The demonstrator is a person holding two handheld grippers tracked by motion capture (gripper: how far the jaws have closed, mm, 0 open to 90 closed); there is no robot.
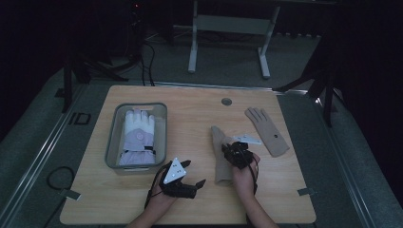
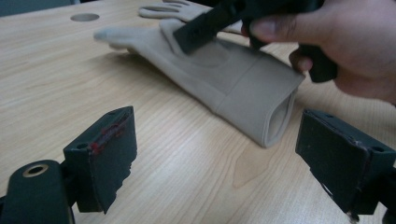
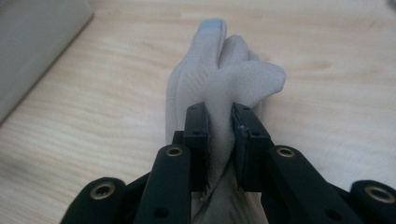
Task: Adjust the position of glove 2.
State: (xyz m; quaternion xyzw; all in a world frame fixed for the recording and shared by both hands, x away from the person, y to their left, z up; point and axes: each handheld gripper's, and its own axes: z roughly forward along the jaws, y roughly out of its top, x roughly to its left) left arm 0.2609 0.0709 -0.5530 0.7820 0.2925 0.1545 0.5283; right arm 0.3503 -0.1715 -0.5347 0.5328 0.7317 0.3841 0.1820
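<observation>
Pinching one beige glove [image 3: 219,88], right gripper [image 3: 219,140] (another beige glove [image 1: 267,129] lies apart).

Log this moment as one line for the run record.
right tool: shut on beige glove | left tool: open, facing cuff | second beige glove: flat, apart | grey bin: holds white glove

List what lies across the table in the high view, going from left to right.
Grey bin holding a white and lilac ski glove → left gripper, open → beige glove pinched by the right gripper → second beige glove, lying flat.
</observation>
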